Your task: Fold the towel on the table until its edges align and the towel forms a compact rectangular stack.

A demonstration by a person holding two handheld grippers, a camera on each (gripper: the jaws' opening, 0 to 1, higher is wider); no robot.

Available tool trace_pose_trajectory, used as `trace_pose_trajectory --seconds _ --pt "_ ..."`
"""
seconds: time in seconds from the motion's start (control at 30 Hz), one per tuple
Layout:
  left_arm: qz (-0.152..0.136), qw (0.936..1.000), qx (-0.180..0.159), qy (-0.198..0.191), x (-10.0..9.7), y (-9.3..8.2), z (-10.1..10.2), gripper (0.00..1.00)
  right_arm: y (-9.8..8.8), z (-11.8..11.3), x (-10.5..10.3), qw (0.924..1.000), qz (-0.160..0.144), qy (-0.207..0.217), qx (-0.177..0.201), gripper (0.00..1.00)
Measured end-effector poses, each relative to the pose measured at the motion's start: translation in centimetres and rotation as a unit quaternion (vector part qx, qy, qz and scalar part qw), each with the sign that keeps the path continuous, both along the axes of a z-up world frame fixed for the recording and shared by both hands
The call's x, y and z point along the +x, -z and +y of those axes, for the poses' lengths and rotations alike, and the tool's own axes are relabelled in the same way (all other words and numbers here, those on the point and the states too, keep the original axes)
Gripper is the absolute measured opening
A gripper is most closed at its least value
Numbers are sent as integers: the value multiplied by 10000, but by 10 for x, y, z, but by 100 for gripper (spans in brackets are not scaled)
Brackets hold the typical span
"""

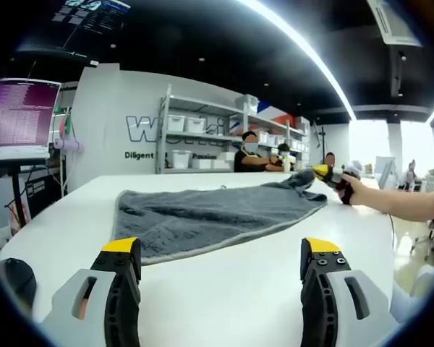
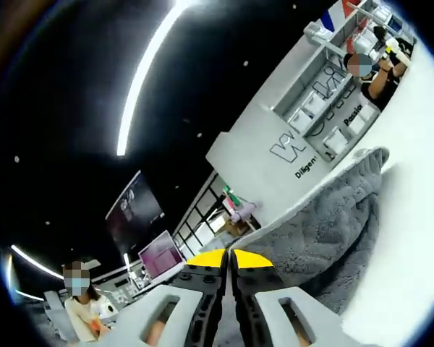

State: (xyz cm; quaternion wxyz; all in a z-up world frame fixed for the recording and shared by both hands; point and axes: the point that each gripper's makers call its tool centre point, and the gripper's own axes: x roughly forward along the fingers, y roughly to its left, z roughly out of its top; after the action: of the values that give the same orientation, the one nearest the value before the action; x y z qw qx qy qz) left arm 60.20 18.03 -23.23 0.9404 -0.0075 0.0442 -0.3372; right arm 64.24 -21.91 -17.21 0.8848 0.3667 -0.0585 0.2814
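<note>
A grey towel [image 1: 210, 217] lies spread on the white table [image 1: 239, 289], its near hem just beyond my left gripper [image 1: 220, 249]. That gripper is open, its yellow-tipped jaws wide apart above bare table and touching nothing. At the towel's far right corner, my right gripper [image 1: 331, 175] comes in held by a person's hand and pinches the bunched, slightly raised cloth. In the right gripper view the right gripper [image 2: 228, 260] has its jaws pressed together, and the towel [image 2: 333, 231] runs away from them over the table [image 2: 412, 238].
A monitor [image 1: 18, 116] stands on a stand at the left. A dark object [image 1: 14, 278] lies near the table's left edge. Shelves with white bins [image 1: 202, 134] stand behind the table, and people sit at its far side.
</note>
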Motion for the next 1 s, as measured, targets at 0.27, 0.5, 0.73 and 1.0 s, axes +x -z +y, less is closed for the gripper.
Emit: trace_pose_trajectory --seconds 0.27,0.5,0.73,1.0 --pt "0 10000 -10 -4 1 -1 1 89 -5 19 5 9994 -123 -163 266 0" --pt "3 10000 -10 -6 2 -1 0 89 -9 35 4 9987 -234 -267 365 0" --pt "7 10000 -6 -15 4 -1 2 89 -11 45 2 9977 -310 -485 369 0" --pt "11 10000 -8 -28 4 0 2 89 -10 62 -4 9972 -365 -633 135 0"
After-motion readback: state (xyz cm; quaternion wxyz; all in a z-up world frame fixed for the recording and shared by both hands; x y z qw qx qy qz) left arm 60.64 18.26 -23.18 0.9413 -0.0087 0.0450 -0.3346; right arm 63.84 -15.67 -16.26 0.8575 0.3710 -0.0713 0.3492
